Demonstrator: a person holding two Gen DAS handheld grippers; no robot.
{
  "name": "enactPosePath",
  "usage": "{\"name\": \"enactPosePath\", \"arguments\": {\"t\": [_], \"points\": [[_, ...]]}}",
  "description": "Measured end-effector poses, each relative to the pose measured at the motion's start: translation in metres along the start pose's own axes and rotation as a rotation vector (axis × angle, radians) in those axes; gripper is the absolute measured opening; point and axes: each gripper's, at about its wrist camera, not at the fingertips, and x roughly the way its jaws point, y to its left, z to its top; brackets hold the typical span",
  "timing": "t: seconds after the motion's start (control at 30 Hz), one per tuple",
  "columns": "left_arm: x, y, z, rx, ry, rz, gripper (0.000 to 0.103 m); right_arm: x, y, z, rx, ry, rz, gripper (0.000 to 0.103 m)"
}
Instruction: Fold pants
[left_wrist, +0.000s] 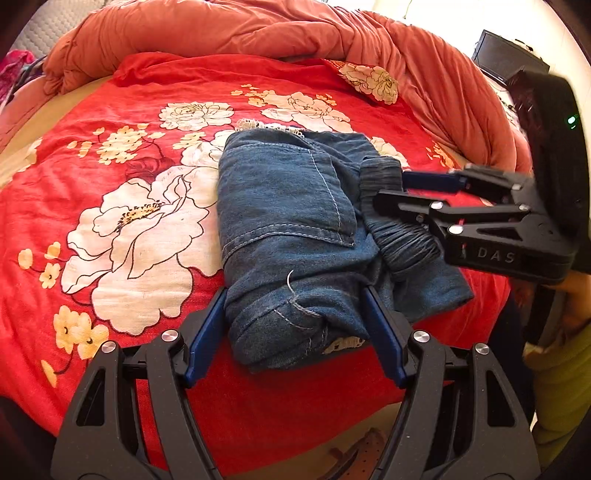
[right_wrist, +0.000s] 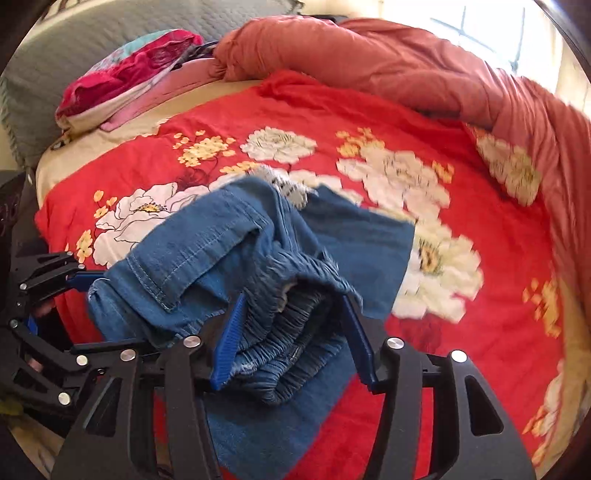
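Blue denim pants (left_wrist: 288, 206) lie folded into a compact bundle on the red flowered bedspread (left_wrist: 110, 147), back pocket up. My left gripper (left_wrist: 293, 295) straddles the bundle's near end, both blue pads against the cloth, gripping it. It also shows at the left edge of the right wrist view as the left gripper (right_wrist: 99, 312). My right gripper (right_wrist: 291, 343) comes in from the right with its jaws apart. The gathered elastic waistband (right_wrist: 295, 321) lies loose between them, and the pads do not squeeze it. From the left wrist view the right gripper (left_wrist: 389, 190) sits at the waistband (left_wrist: 402, 240).
A bunched orange duvet (left_wrist: 258, 29) rings the far side of the bed. Pink and red clothes (right_wrist: 125, 85) lie by a grey padded headboard (right_wrist: 74, 44). A dark screen (left_wrist: 506, 55) stands at back right. A person's yellow-green sleeve (left_wrist: 565, 387) is at the right.
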Motion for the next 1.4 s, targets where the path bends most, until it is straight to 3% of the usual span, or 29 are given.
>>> {"name": "enactPosePath", "arguments": {"t": [0.07,0.13,0.2,0.3,0.4,0.5,0.63,0.7,0.8,0.83,0.97,1.17,1.4], "points": [[-0.005,0.0,0.0,0.001,0.002,-0.015,0.064,-0.01,-0.012,-0.005,0.088,-0.045,0.077,0.058],[-0.021,0.005,0.006,-0.016,-0.023,-0.049,0.066,-0.025,-0.024,-0.011,0.161,-0.109,0.101,0.071],[-0.037,0.011,0.015,-0.024,-0.074,-0.037,0.07,-0.034,-0.037,-0.017,0.224,-0.133,0.105,0.079],[-0.042,0.026,0.035,-0.051,-0.109,0.006,0.072,-0.033,-0.057,-0.023,0.311,-0.12,0.095,0.08],[-0.02,0.039,0.051,-0.072,-0.058,-0.001,0.072,-0.022,-0.075,-0.029,0.399,-0.088,0.151,0.08],[0.013,0.047,0.06,-0.119,0.045,-0.081,0.072,-0.001,-0.083,-0.032,0.454,-0.028,0.225,0.08],[0.036,0.052,0.061,-0.176,0.089,-0.156,0.072,0.02,-0.091,-0.035,0.506,-0.016,0.353,0.081],[0.041,0.051,0.06,-0.203,0.074,-0.194,0.072,0.026,-0.091,-0.034,0.501,-0.028,0.392,0.077],[0.048,0.04,0.058,-0.187,0.08,-0.198,0.07,0.031,-0.091,-0.033,0.505,-0.04,0.453,0.053],[0.048,0.038,0.059,-0.179,0.078,-0.199,0.058,0.033,-0.091,-0.033,0.512,-0.048,0.469,0.042],[0.038,0.03,0.069,-0.156,0.049,-0.157,0.042,0.018,-0.078,-0.022,0.452,-0.093,0.383,0.031],[0.022,0.014,0.11,-0.077,-0.04,-0.094,0.042,-0.012,-0.06,0.026,0.27,-0.222,0.233,0.029],[0.05,0.016,0.159,-0.047,-0.109,-0.003,0.043,0.019,-0.087,0.075,0.26,-0.272,0.166,0.029]]}}
